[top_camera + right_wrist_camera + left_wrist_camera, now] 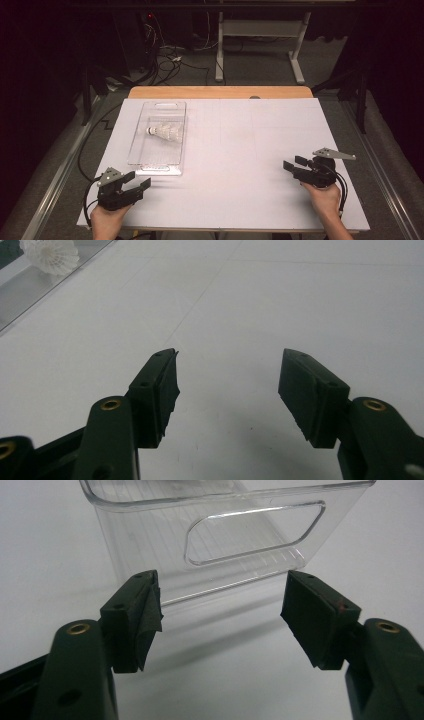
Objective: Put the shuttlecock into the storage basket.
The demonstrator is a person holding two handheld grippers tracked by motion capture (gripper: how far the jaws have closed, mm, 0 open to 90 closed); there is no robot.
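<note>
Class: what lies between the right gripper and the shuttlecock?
High view: bare white table, then the clear tray's wall, separates right gripper from shuttlecock.

Clear glossy plastic tray (158, 161) with ribbed floor, white feathery shuttlecock (164, 132) inside, matt white desk (250, 150) top, bare wood at its far edge, matt black jaws with brass-coloured rivets

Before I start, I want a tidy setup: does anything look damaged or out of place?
One small thing: the pad on the left gripper looks frayed and peeling at its edge. The shuttlecock lies on its side inside the clear tray, nothing spilled.
</note>
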